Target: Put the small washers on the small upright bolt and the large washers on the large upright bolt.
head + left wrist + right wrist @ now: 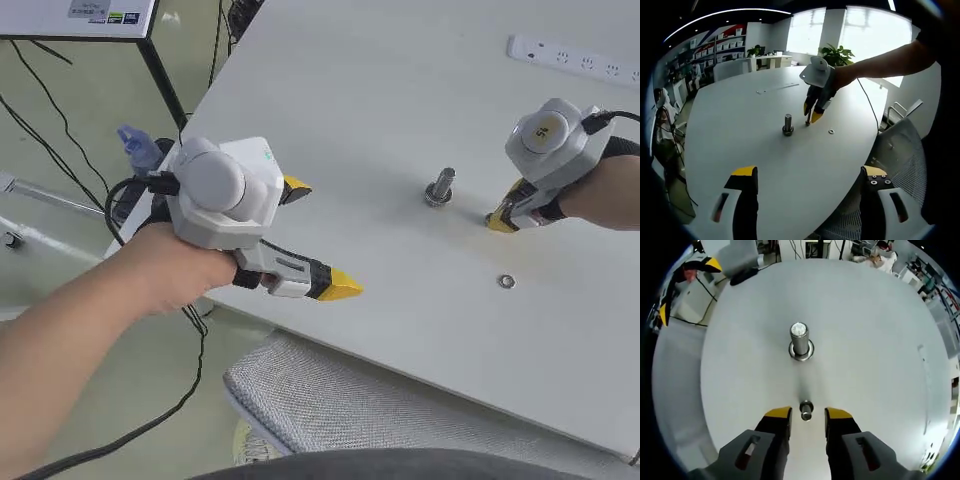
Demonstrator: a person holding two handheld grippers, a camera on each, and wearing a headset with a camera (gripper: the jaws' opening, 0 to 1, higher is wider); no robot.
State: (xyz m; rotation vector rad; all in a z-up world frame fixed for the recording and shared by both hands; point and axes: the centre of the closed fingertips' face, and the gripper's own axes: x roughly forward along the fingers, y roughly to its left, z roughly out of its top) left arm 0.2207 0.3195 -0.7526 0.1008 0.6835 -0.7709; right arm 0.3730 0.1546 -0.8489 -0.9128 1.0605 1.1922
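Right gripper view: right gripper (808, 415), jaws parted, is straddling the small upright bolt (806, 409), apparently centring over its tip.

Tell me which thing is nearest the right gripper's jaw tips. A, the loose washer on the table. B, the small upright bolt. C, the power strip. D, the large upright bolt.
B: in the right gripper view the small bolt stands right at the tips of the right gripper, whose jaws are apart. The large bolt is farther ahead, and the loose washer lies off to one side.
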